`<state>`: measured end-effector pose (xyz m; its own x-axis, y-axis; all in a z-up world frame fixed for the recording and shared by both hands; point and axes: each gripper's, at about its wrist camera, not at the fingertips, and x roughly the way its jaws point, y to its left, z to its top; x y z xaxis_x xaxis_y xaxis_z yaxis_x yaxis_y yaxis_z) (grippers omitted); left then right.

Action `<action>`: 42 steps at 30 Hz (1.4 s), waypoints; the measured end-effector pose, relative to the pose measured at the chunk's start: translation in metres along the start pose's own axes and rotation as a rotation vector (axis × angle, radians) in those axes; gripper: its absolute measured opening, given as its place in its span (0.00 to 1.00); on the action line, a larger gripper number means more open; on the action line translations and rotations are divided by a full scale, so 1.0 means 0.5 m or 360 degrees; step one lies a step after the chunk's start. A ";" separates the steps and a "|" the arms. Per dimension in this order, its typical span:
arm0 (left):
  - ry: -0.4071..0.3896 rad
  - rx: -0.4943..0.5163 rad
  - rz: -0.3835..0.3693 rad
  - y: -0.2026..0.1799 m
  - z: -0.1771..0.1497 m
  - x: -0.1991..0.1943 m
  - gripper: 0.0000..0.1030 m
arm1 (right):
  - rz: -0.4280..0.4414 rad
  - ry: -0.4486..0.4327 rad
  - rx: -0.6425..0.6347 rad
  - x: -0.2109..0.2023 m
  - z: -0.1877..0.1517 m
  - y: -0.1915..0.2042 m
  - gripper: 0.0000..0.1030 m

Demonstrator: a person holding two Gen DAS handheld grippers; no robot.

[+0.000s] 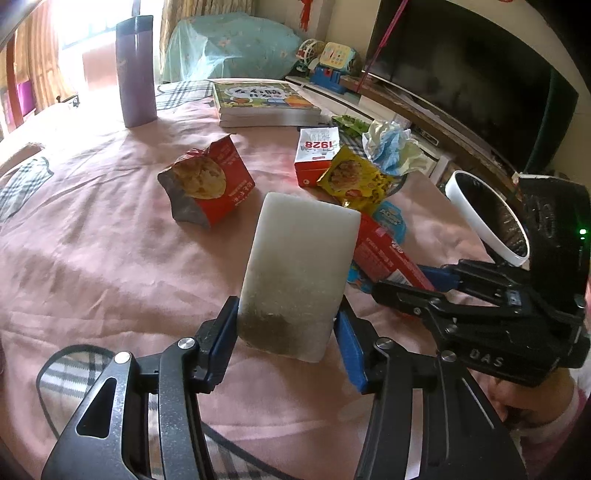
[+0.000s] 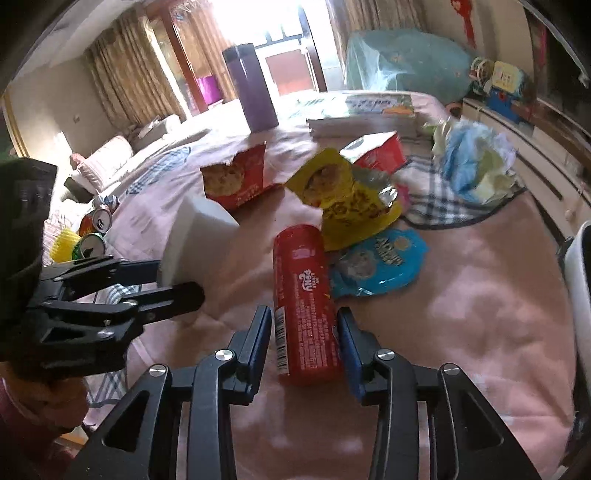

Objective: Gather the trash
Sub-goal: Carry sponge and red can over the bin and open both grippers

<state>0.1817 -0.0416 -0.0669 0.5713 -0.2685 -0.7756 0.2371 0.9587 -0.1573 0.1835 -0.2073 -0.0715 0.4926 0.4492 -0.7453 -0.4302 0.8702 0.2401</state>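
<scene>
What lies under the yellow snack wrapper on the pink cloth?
Partly under the yellow snack wrapper lies a blue cookie packet, its lower part showing. The wrapper also overlaps the red tube's far end. Anything further beneath is covered.

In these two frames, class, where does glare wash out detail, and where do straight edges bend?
Left wrist view: window glare whitens the top left; the television edge bows. Right wrist view: the window blows out top centre, bleaching the book stack; curtains curve.

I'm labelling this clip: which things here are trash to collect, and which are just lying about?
Trash job:
red snack tube in right claw
yellow wrapper
blue cookie packet
torn red cookie bag
crumpled paper
white bin

Lying about:
purple flask
books
white sponge in left claw
</scene>
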 end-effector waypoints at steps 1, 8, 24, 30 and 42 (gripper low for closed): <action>-0.0004 0.0003 -0.0010 -0.004 -0.001 -0.005 0.48 | 0.0000 0.0004 0.0017 0.000 -0.004 -0.002 0.32; -0.0018 0.0093 -0.0119 -0.077 0.002 -0.022 0.48 | -0.0030 -0.0153 0.0150 -0.091 -0.037 -0.033 0.32; -0.0016 0.0399 -0.0341 -0.337 0.064 0.021 0.48 | -0.0295 -0.0397 0.0552 -0.298 -0.126 -0.248 0.32; 0.0003 0.0474 -0.0367 -0.406 0.097 0.050 0.48 | -0.0365 -0.0429 0.0611 -0.330 -0.129 -0.306 0.32; 0.0050 0.0565 -0.0391 -0.516 0.164 0.117 0.48 | -0.0438 -0.0417 0.0666 -0.337 -0.106 -0.397 0.32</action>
<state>0.2183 -0.3126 -0.0217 0.4414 -0.4763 -0.7604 0.6218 0.7734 -0.1235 0.1461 -0.4665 -0.0267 0.7387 0.1830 -0.6488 0.0511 0.9445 0.3245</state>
